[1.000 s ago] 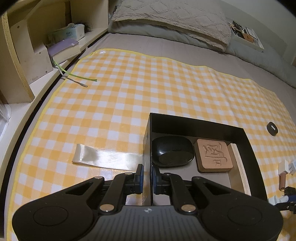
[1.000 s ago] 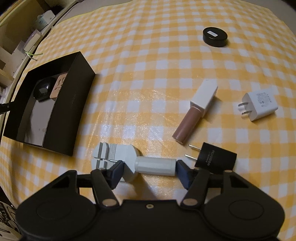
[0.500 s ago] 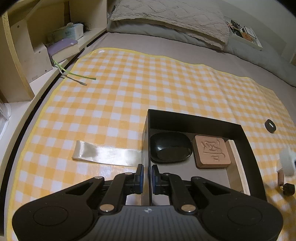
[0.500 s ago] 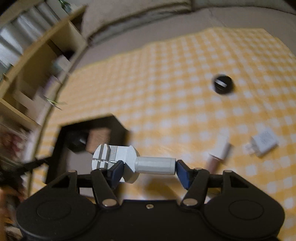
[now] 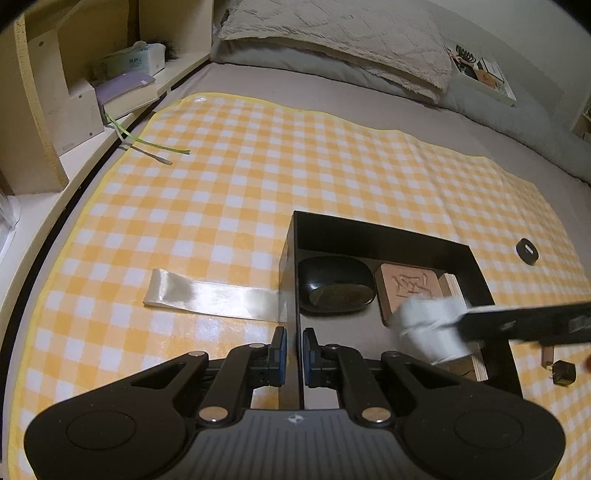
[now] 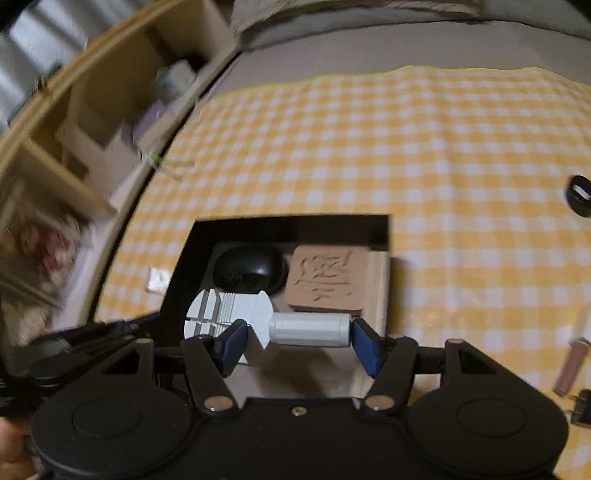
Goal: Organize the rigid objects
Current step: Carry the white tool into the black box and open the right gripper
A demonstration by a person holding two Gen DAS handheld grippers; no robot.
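Note:
A black open box (image 5: 380, 230) lies on a yellow checked cloth. Inside it are a black oval case (image 5: 334, 290), a brown carved tile (image 5: 410, 286) and a wooden block. My left gripper (image 5: 294, 349) is shut on the box's near left wall. My right gripper (image 6: 297, 341) is shut on a white tool (image 6: 258, 319) with a cylindrical handle and holds it above the box (image 6: 291, 225); the tool appears blurred in the left wrist view (image 5: 430, 328).
A folded white ribbon (image 5: 210, 295) lies left of the box. A black round cap (image 6: 580, 194), a lip gloss tube (image 6: 572, 365) and a black plug (image 6: 581, 406) lie on the cloth to the right. Wooden shelves (image 5: 55, 92) run along the left; a pillow (image 5: 332, 33) lies at the back.
My right gripper lifted the white tool off the cloth and carried it left, over the box. The left gripper kept its hold on the box wall.

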